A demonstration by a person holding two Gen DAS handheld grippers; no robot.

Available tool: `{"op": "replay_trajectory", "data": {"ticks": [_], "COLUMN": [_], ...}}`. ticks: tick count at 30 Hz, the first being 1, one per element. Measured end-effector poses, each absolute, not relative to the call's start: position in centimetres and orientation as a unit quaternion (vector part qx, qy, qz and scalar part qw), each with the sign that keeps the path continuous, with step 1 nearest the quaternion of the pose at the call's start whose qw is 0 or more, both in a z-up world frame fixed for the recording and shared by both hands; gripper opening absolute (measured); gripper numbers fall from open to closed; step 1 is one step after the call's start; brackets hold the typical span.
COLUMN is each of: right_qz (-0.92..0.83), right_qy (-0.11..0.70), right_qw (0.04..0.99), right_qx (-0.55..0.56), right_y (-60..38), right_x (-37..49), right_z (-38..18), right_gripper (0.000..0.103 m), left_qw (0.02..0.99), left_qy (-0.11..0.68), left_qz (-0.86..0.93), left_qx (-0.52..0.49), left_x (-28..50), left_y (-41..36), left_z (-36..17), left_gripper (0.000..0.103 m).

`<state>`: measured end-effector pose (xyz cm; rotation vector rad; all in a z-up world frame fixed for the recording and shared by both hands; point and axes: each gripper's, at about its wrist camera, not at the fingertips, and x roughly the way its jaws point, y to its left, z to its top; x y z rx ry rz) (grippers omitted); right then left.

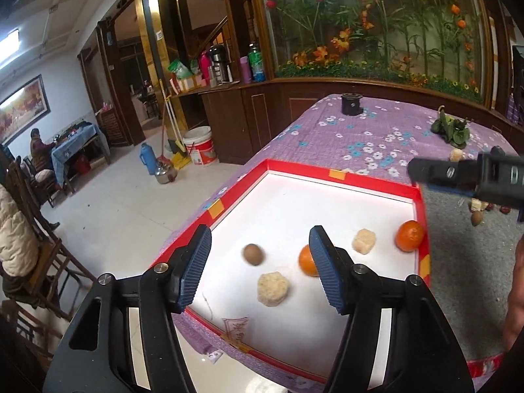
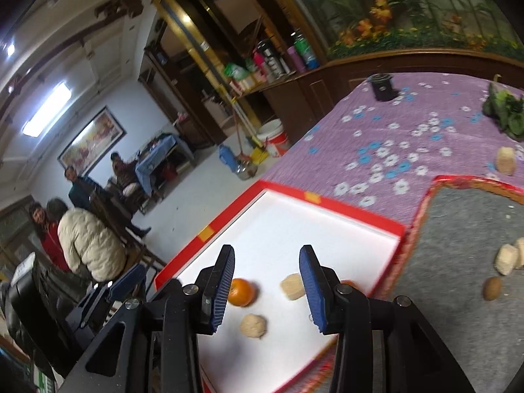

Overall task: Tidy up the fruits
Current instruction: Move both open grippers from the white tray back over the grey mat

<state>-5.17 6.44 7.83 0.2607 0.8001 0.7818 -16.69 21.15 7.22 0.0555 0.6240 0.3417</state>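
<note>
A red-rimmed white tray (image 1: pixel 337 174) lies on the purple flowered tablecloth. In it are two oranges (image 1: pixel 409 235) (image 1: pixel 306 260), two beige lumpy pieces (image 1: pixel 272 289) (image 1: pixel 363 241) and a blurred brown fruit (image 1: pixel 253 254). My left gripper (image 1: pixel 260 262) is open and empty above the tray's near part. My right gripper (image 2: pixel 267 290) is open and empty over the tray; it shows from the side in the left wrist view (image 1: pixel 458 173). Right of the tray, on a grey mat (image 2: pixel 458 229), lie beige pieces (image 2: pixel 507 258) and a brown fruit (image 2: pixel 492 288).
Leafy greens (image 1: pixel 450 129), a black cup (image 1: pixel 352 103) and another beige piece (image 2: pixel 505 160) are on the cloth farther back. The table edge drops to the floor at left, where a bucket (image 1: pixel 200 145) and people at tables are.
</note>
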Motion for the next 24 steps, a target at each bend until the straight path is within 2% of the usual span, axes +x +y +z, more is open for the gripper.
{"op": "replay_trajectory", "data": {"ticks": [13, 24], "right_qz": [0.284, 0.19], "right_qy": [0.353, 0.347], "right_qw": [0.872, 0.881], "right_qx": [0.187, 0.259], "right_y": [-5.3, -16.8], "right_x": [-3.7, -3.4], "right_z": [9.2, 7.6], "right_gripper": [0.04, 0.04], "left_qw": [0.94, 0.939], "left_qy": [0.308, 0.317], "left_qz": [0.137, 0.112], "left_qx": [0.049, 0.074], "left_x": [-16.3, -15.8], "left_y": [18.2, 15.7], "left_z": [7.7, 7.2], "left_gripper": [0.063, 0.063]}}
